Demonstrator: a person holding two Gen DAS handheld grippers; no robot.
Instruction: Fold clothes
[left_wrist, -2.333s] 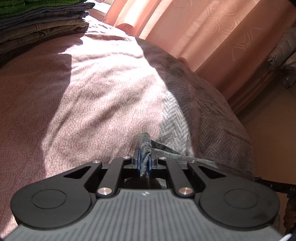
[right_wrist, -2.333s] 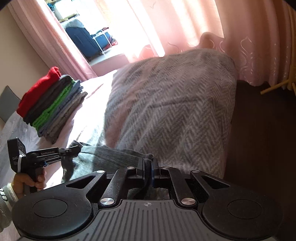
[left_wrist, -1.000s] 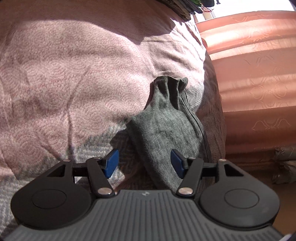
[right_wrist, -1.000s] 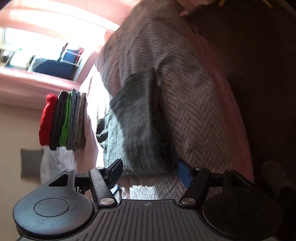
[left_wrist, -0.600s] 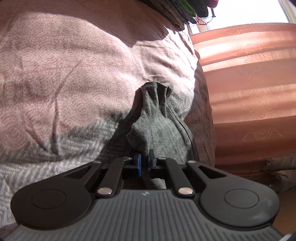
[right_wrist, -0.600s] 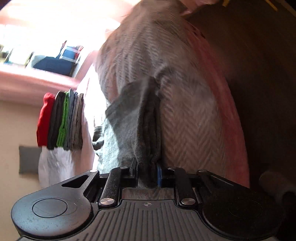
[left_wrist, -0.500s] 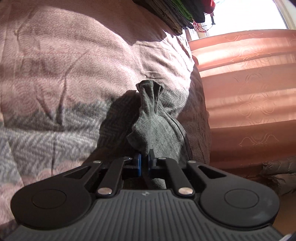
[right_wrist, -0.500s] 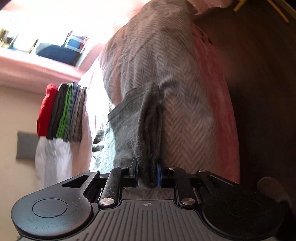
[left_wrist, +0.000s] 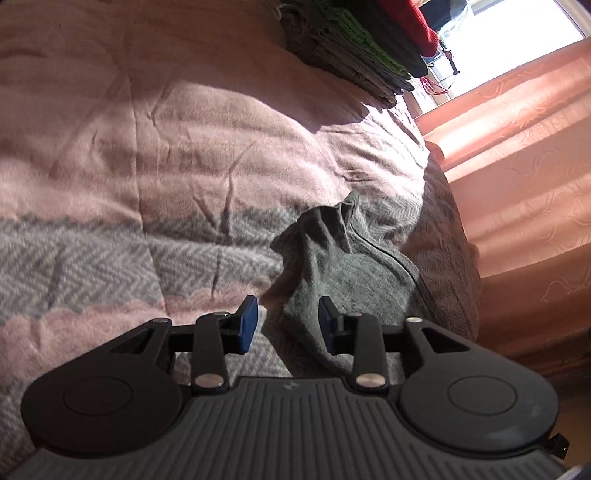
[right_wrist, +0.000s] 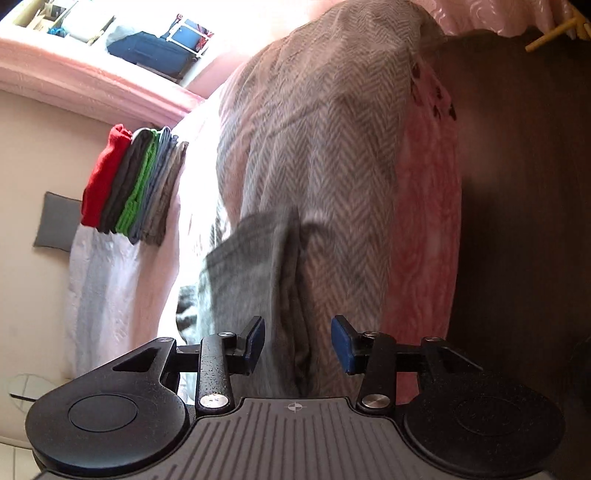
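A dark grey garment (left_wrist: 343, 266) lies bunched and partly folded on the bed's grey herringbone blanket (left_wrist: 110, 254). My left gripper (left_wrist: 288, 321) is open, its blue pads on either side of the garment's near end, not gripping it. In the right wrist view the same grey garment (right_wrist: 255, 273) lies on the herringbone blanket (right_wrist: 332, 155). My right gripper (right_wrist: 297, 341) is open with the garment's near edge between its blue pads.
A stack of folded clothes (left_wrist: 354, 44), red on top, sits on the pink bedspread (left_wrist: 147, 140); it also shows in the right wrist view (right_wrist: 133, 184). Pink curtains (left_wrist: 524, 155) hang beside the bed. Dark floor (right_wrist: 517, 184) lies past the bed's edge.
Both grippers were shut on the grey garment half a second ago; now both have opened and let it go. The garment rests on the bed.
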